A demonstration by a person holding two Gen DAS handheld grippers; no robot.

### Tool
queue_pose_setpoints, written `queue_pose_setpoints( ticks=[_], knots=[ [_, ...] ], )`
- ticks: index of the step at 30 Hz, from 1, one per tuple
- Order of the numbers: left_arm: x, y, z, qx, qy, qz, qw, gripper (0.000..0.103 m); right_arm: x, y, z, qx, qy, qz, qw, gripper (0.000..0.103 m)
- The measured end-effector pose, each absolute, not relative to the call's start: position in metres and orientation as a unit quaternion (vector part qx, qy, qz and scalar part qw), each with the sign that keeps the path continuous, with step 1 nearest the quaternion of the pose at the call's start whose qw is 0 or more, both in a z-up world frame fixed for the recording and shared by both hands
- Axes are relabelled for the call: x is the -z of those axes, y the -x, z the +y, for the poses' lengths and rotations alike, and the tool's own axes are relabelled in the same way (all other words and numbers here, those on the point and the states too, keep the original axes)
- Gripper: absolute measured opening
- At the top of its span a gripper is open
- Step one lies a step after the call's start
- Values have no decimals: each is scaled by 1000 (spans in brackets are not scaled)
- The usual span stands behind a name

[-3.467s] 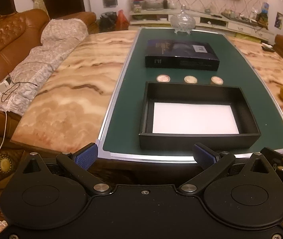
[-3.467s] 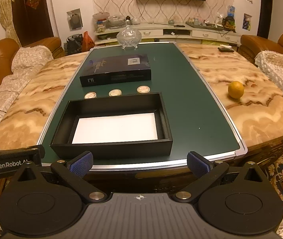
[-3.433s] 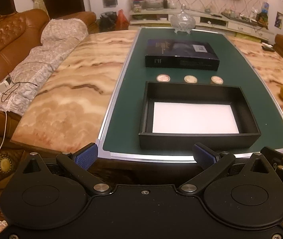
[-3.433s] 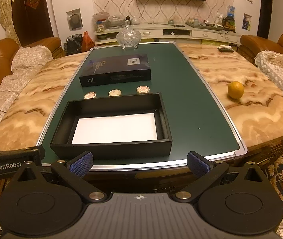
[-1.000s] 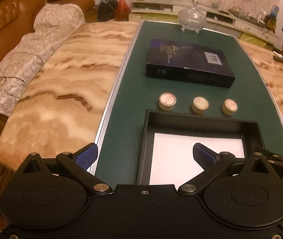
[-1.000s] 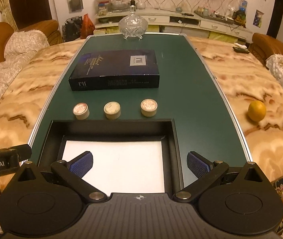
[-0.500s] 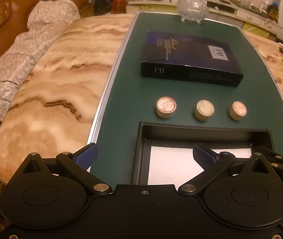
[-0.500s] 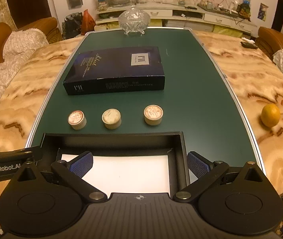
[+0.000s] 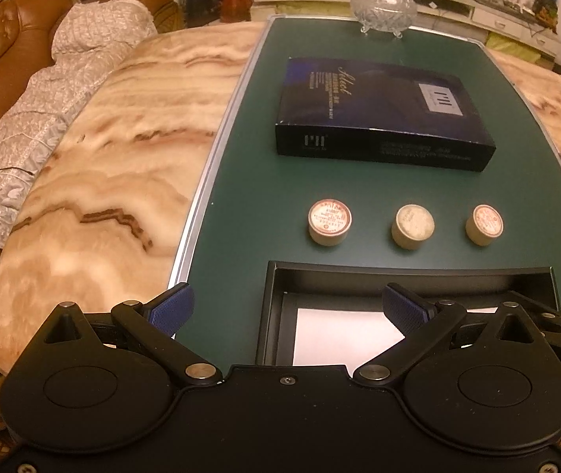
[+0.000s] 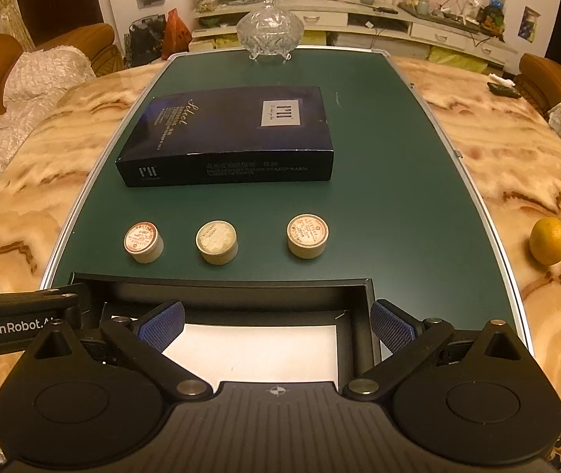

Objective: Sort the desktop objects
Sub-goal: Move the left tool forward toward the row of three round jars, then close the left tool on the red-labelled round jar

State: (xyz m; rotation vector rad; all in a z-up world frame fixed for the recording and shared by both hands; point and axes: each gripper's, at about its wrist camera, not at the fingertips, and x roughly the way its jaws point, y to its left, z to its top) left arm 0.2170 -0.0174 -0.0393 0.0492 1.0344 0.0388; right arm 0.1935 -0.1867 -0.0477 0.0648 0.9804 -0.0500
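While both claws, left claw (image 9: 287,309) and right claw (image 10: 276,324), hang released above the black tray (image 10: 233,288), three round tins (image 10: 216,243) sit just beyond it on the bench (image 10: 390,213), before a dark box (image 10: 227,136).

An open black tray (image 10: 237,289) with a white liner lies flat on the green mat. Just beyond the tray's far wall stand three small round tins in a row, apart from each other: a red-printed tin (image 10: 143,243), a pale-topped tin (image 10: 217,242) and another red-printed tin (image 10: 307,235). Farther beyond the tray lies a flat dark blue box (image 10: 229,136), closed.
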Motion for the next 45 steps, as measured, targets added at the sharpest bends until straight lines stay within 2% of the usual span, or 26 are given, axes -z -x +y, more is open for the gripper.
queue_pose_setpoints(
  ticks=[31,45],
  knots=[
    [51,-232,-25,-20,-28,502,864,103,58,-208,-196,22,-40,474,880,103],
    [70,-300,-20,-11,-11,502,865,103,62,-184,-225,24,-120,460,879,103]
  ],
)
